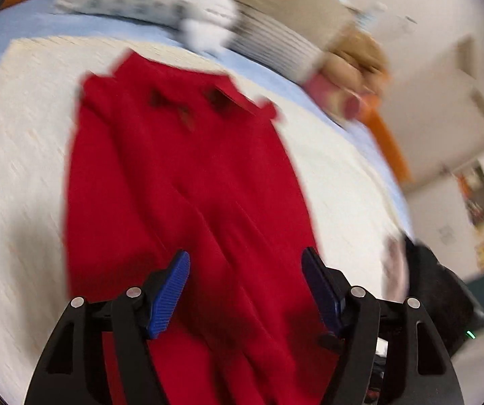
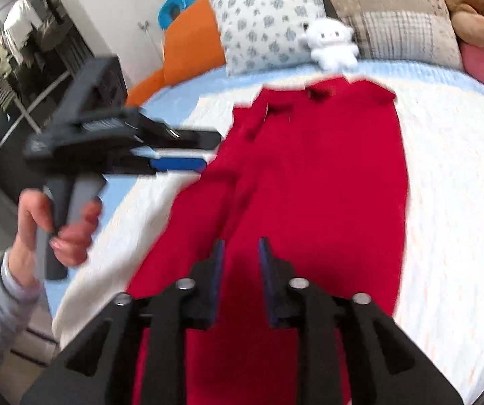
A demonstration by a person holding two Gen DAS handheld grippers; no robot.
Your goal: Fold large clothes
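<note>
A red garment lies spread lengthwise on a white bed cover, its collar end toward the pillows. My left gripper hovers over the garment's near end, its blue pads wide apart with nothing between them. In the right wrist view the same red garment runs up the middle. My right gripper is above its near part, jaws a narrow gap apart, and I see no cloth pinched in them. The left gripper shows at the left there, held by a hand over the garment's left edge. Both views are blurred.
A patterned pillow, a beige checked pillow, a white plush toy and a brown teddy bear lie at the bed's head. An orange headboard and a blue sheet border the cover. A dark shelf stands left.
</note>
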